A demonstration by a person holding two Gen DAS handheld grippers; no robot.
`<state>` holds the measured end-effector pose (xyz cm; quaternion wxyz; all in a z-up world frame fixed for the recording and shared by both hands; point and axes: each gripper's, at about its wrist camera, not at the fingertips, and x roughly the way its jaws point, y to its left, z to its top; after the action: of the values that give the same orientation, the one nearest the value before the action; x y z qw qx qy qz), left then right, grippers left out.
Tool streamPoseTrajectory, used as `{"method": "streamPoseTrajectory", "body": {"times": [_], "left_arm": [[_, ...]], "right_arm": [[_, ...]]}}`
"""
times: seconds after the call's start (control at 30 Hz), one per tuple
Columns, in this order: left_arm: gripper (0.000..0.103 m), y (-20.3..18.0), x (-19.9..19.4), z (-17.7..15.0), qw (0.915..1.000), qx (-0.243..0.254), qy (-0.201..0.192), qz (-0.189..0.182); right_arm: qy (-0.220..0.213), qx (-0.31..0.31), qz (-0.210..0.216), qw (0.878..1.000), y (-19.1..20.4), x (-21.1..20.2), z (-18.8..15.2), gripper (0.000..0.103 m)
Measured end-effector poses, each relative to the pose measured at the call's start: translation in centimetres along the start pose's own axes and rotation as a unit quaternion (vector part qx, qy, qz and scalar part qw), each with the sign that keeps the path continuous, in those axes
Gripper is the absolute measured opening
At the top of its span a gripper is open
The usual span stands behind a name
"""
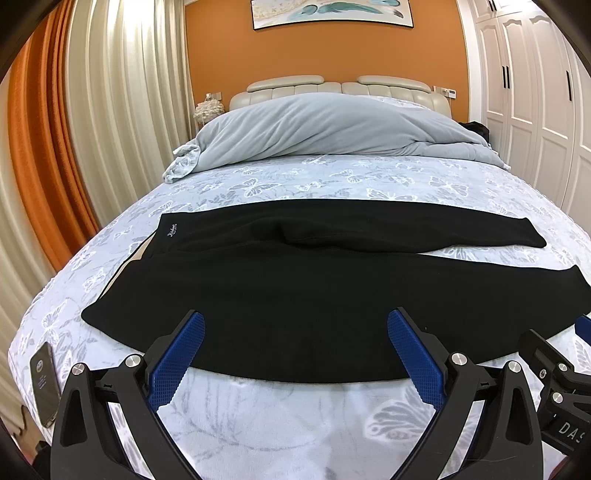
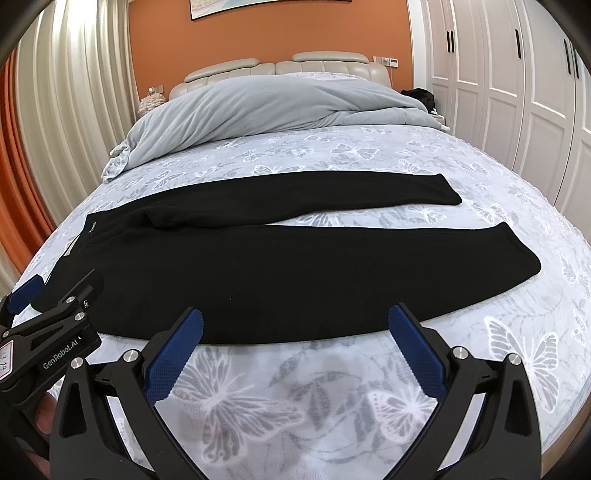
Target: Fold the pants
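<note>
Left wrist: phone [image 1: 44, 384] on bed edge | right wrist: n/a

Your phone [image 1: 45, 384] at eight o'clock in the left wrist view is cut by the bed edge, its screen text too small to read. The small white logo on the pants [image 1: 236, 288] near the waistband is illegible in both views. The painting [image 1: 331, 13] at twelve o'clock is cropped by the frame. At nine o'clock in the right wrist view, a red-bordered label [image 2: 5, 360] runs off the edge.
</note>
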<state>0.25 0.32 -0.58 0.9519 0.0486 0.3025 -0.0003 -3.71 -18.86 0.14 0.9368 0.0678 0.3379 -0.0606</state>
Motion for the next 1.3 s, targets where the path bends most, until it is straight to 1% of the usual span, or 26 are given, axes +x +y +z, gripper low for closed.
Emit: {"method": "streamPoseTrajectory", "body": {"times": [0.27,0.43,0.5,0.6,0.7,0.77,0.83,0.93,1.03,1.17,1.2,1.23,1.3], "left_arm": [[0.098,0.1,0.0,-0.1,1.0,0.0,0.001,0.0],[0.098,0.1,0.2,-0.3,1.0,0.001,0.003,0.002],[0.098,-0.1,0.3,-0.4,1.0,0.002,0.004,0.003],[0.098,-0.3,0.5,-0.4,1.0,0.004,0.007,0.003],[0.098,0.0,0.7,-0.4,0.9999,0.002,0.012,-0.002],[0.098,0.6,0.9,-0.3,0.9996,-0.005,0.021,-0.019],[0.098,1.9,1.3,0.3,0.9979,-0.025,0.033,-0.05],[0.098,4.0,2.3,1.7,0.9962,-0.047,0.041,-0.061],[0.098,6.1,4.0,3.6,0.997,-0.042,0.045,-0.046],[0.098,8.1,6.5,4.9,0.9993,-0.03,0.022,0.005],[0.098,8.4,7.0,4.9,0.9992,-0.032,0.022,0.01],[0.098,8.9,7.8,4.9,0.9987,-0.04,0.031,0.01],[0.098,10.1,9.3,4.9,0.9971,-0.06,0.047,-0.005]], "right_arm": [[0.003,-0.001,-0.003,1.0,0.0,0.2,-0.2,0.098],[0.019,0.013,0.002,1.0,-0.7,1.0,-0.5,0.098],[0.017,0.02,0.009,1.0,-0.9,0.9,-0.4,0.098],[0.011,0.016,0.007,1.0,-1.0,0.7,-0.2,0.098],[0.009,0.008,-0.002,1.0,-1.3,1.0,-0.3,0.098],[0.015,0.002,-0.014,1.0,-2.1,1.5,-0.2,0.098],[0.017,0.004,-0.013,1.0,-3.8,2.0,0.3,0.098],[0.036,0.001,-0.015,0.999,-7.6,3.7,2.4,0.098],[0.05,-0.003,-0.026,0.998,-12.3,6.5,5.9,0.098],[0.045,-0.006,-0.031,0.998,-18.4,11.7,11.4,0.098],[0.051,0.003,-0.03,0.998,-20.5,13.9,13.1,0.098],[0.057,0.014,-0.028,0.998,-22.1,15.7,14.3,0.098],[0.059,0.046,-0.026,0.997,-25.0,18.9,16.2,0.098]]}}
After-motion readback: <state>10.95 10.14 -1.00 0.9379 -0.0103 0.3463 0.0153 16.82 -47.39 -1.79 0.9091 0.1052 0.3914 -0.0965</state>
